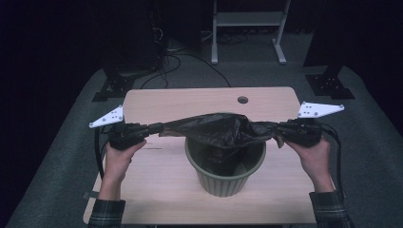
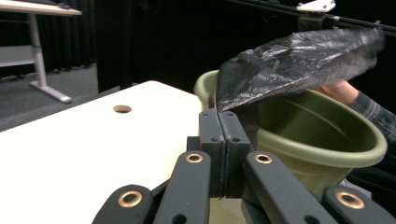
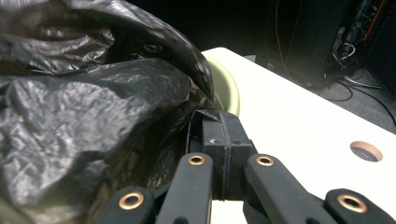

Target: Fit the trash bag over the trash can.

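Black plastic is pinched in both of my grippers. The left gripper (image 2: 223, 114) has its jaws pressed flat together on one edge of the bin bag (image 1: 216, 128), and the right gripper (image 3: 219, 122) is clamped the same way on the opposite edge. I hold them apart at the middle left and middle right of the high view, so the bag hangs stretched like a hammock just over the green bin (image 1: 223, 183), which stands at the centre of the table (image 1: 157, 102). I judge the spread is there to pull the mouth of the bag open wide enough to go over the rim.

From the high view I get the whole layout: both hands level, the bag sagging into the bin's opening. It does not tell me how firmly the film is caught. The left gripper view does: a thin corner rises from between the closed jaws at centre frame, with the bin's rim to the right. The right gripper view shows bunched film crowding its upper left.
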`<state>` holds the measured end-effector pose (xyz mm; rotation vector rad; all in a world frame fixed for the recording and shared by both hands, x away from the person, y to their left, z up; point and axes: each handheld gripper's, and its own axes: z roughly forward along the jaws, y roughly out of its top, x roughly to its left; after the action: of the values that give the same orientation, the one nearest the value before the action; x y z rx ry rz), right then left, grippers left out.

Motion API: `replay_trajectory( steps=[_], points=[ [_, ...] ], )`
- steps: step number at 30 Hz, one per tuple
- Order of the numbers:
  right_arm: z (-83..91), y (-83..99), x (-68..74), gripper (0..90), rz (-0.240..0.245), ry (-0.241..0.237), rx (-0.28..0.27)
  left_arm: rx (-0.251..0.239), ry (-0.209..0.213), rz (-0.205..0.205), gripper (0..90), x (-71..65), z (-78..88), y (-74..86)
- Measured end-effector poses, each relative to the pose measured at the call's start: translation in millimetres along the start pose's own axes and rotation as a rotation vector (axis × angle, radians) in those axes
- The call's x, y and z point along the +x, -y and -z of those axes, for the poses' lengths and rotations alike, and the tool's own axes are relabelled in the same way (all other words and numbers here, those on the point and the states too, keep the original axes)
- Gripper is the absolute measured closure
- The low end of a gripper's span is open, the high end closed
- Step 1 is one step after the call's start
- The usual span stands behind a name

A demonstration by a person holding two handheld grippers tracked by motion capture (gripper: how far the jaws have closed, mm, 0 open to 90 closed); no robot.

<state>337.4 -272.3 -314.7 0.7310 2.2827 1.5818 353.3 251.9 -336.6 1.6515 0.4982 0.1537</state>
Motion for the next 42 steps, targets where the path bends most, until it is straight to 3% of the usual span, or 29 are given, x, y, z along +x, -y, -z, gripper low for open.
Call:
replay_trajectory(
  steps=[9,11,14,15,16,19,22,28,32,37,42],
  points=[
    [13.2,18.0,-5.2,90.0,-0.025,0.025,0.007,0.043,-0.060,0.040,89.1,13.1,5.1,15.2],
    [15.2,21.8,-5.8,90.0,-0.029,0.035,0.016,0.064,-0.077,0.033,89.2,14.4,5.3,16.5],
    [18.2,28.4,-7.4,90.0,-0.038,0.034,0.013,0.050,-0.073,0.040,88.2,15.3,6.0,17.9],
    [19.2,29.7,-7.1,89.1,-0.042,0.031,0.010,0.042,-0.068,0.039,84.7,14.0,6.3,16.1],
    [19.8,30.2,-7.1,79.5,-0.041,0.042,0.004,0.038,-0.059,0.031,81.4,12.3,6.3,13.8],
    [22.6,29.3,-8.5,67.9,-0.050,0.064,-0.008,0.024,-0.055,-0.003,71.3,3.2,6.6,4.7],
    [27.7,27.9,-9.7,63.9,-0.047,0.078,-0.013,-0.001,-0.058,-0.026,65.6,-3.9,9.9,-3.6],
    [46.2,26.6,-12.3,58.5,-0.041,0.128,-0.023,-0.032,-0.061,-0.046,57.6,-11.3,20.8,-12.6],
    [59.7,24.7,-12.8,57.6,-0.043,0.150,-0.041,-0.047,-0.039,-0.055,52.6,-17.8,25.4,-19.8],
    [67.8,13.9,-5.9,54.3,-0.036,0.140,-0.050,-0.046,-0.003,-0.087,48.0,-32.2,18.0,-29.7],
    [67.8,-4.6,11.2,54.2,0.004,0.085,-0.071,-0.040,0.041,-0.107,46.1,-46.4,1.6,-34.8]
  ],
)
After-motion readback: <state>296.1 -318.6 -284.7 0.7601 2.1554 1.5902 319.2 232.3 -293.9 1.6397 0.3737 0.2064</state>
